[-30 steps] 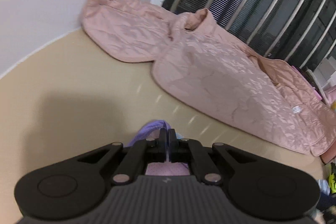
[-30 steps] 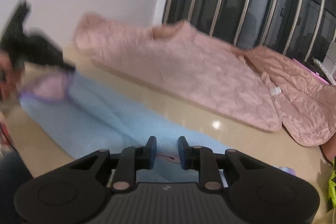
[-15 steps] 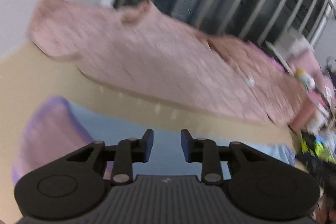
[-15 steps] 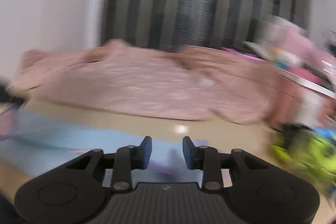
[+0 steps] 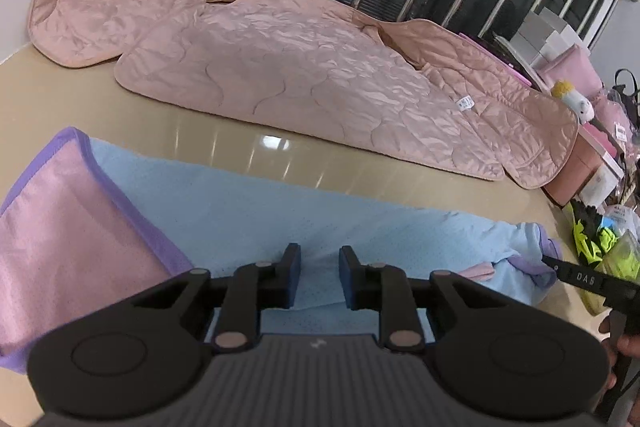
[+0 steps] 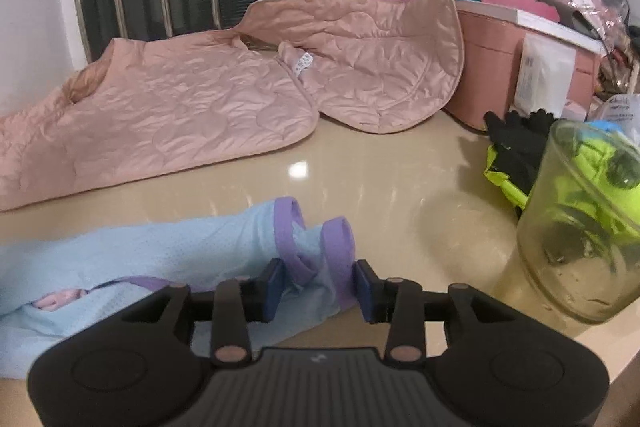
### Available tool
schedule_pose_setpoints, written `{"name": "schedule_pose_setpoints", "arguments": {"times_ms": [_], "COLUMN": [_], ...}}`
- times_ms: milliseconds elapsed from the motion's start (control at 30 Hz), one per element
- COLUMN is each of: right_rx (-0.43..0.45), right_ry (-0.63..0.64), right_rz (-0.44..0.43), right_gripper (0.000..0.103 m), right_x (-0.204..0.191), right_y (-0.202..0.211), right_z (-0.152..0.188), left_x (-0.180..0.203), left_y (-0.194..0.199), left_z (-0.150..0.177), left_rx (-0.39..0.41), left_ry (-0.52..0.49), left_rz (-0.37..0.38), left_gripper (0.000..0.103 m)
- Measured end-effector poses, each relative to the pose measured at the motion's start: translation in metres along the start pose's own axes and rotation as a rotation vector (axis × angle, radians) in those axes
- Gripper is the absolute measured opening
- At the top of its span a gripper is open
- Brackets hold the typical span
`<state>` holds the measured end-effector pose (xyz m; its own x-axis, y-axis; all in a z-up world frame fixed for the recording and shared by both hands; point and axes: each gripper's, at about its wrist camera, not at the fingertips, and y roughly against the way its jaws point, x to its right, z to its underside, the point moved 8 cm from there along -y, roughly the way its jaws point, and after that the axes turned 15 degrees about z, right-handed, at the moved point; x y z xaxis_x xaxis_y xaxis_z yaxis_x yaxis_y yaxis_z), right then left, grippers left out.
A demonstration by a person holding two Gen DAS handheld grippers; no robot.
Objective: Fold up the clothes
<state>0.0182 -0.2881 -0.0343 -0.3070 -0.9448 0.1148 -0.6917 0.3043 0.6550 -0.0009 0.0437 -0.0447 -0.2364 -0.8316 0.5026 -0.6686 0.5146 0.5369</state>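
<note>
Regripping blue garment (image 5: 304, 211): left gripper (image 5: 319, 277) open and empty above it, jaws just narrowing; right gripper (image 6: 319, 285) closing around purple-trimmed end (image 6: 316, 247), probably needing a firm pinch next.

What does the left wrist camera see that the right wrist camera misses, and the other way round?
Only the left wrist view shows the pink panel with purple edging at the blue garment's far-left end, and the left tool, open above the cloth. Only the right wrist view shows the yellowish plastic cup and the right tool, whose jaws have just been closing, with the garment's purple-trimmed end between them. Both show the blue garment, the pink quilted jacket and the beige table.
</note>
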Motion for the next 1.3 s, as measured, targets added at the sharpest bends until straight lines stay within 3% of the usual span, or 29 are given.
{"name": "schedule_pose_setpoints", "arguments": {"times_ms": [33,267,467,633,700,867,1100,1167,1300], "right_rx": [0.006,0.046,0.099,0.147,0.22,0.344,0.399,0.384,0.364], "right_ry": [0.004,0.009,0.045,0.061,0.126,0.415,0.636,0.645,0.645], "right_rz": [-0.019,-0.002,0.02,0.021,0.01,0.018,-0.024,-0.05,-0.115], "right_gripper": [0.01,0.008,0.008,0.008,0.008,0.008,0.008,0.01,0.034], "right_x": [-0.001,-0.004,-0.006,-0.004,-0.019,-0.095,-0.166,-0.174,-0.185], "right_y": [0.001,0.009,0.019,0.035,0.054,0.08,0.094,0.093,0.092], "right_z": [0.0,-0.005,-0.015,-0.021,-0.025,-0.006,0.036,0.04,0.048], "left_x": [0.0,0.008,0.04,0.029,0.024,0.026,0.039,0.039,0.05], "left_y": [0.0,0.004,0.004,-0.003,0.001,0.011,0.011,0.007,-0.007], "left_z": [0.0,-0.005,-0.017,-0.008,-0.009,-0.018,-0.019,-0.019,-0.021], "left_rx": [0.0,-0.015,-0.014,-0.045,-0.034,-0.003,0.004,0.0,-0.028], "left_ry": [0.005,-0.007,-0.096,-0.025,-0.004,0.017,-0.002,0.018,0.046], "left_rz": [0.001,-0.005,0.037,0.037,0.043,0.068,0.112,0.132,0.211], "left_gripper": [0.022,0.022,0.033,0.033,0.033,0.036,0.04,0.041,0.048]}}
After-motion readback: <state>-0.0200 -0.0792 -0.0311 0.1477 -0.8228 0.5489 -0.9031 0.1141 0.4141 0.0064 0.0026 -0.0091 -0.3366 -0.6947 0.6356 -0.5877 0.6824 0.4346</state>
